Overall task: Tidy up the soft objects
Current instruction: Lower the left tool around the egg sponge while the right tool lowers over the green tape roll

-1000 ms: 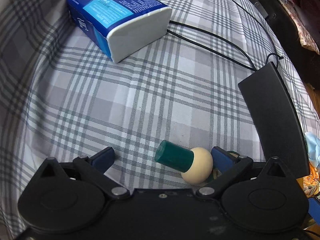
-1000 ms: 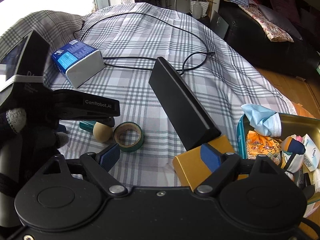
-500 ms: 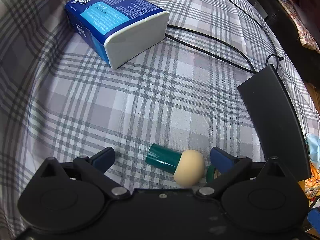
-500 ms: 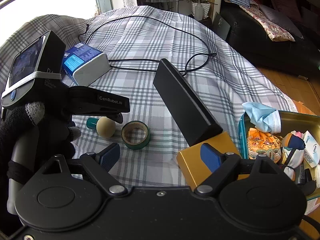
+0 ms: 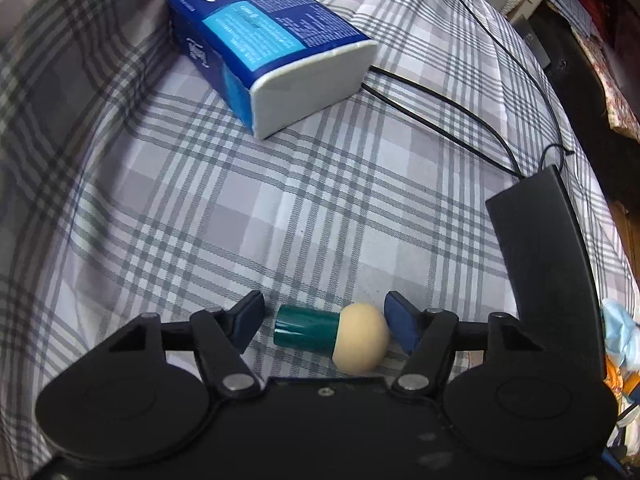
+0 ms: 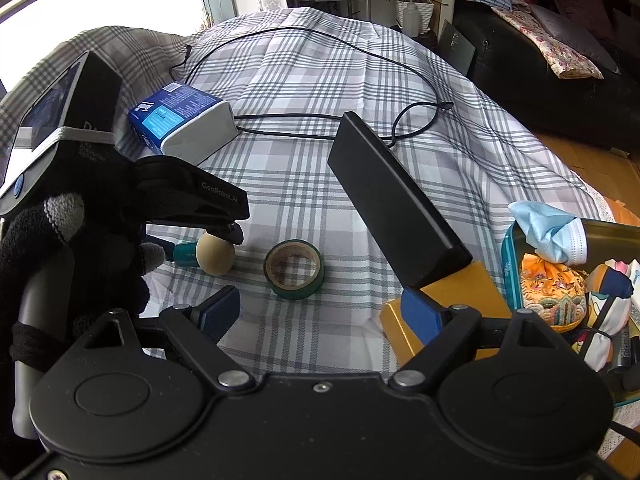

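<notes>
Blue-padded fingers [image 5: 248,314] of the left gripper [image 5: 324,320] have just been closing and now flank a mushroom-shaped toy [image 5: 334,334] with a green stem and cream cap lying on its side on the plaid tablecloth [image 5: 280,208]; a sliver of cloth shows at each pad, so they do not seem to press on it yet. Beyond it the cloth is bare up to a blue tissue pack [image 5: 268,48]. A black cable [image 5: 460,110] runs to a long black box [image 5: 548,256] along the right.

From the right wrist, a gloved hand [image 6: 60,248] holds the left gripper pitched steeply down over the toy. The right gripper [image 6: 320,312] hovers with jaws apart and nothing between them. Only this view shows a green tape roll [image 6: 294,270] just beside the toy, a yellow box [image 6: 452,300] under the black box's near end, and a teal tin [image 6: 510,264] at the table's right edge stuffed with a face mask [image 6: 548,232] and cloth pouches.
</notes>
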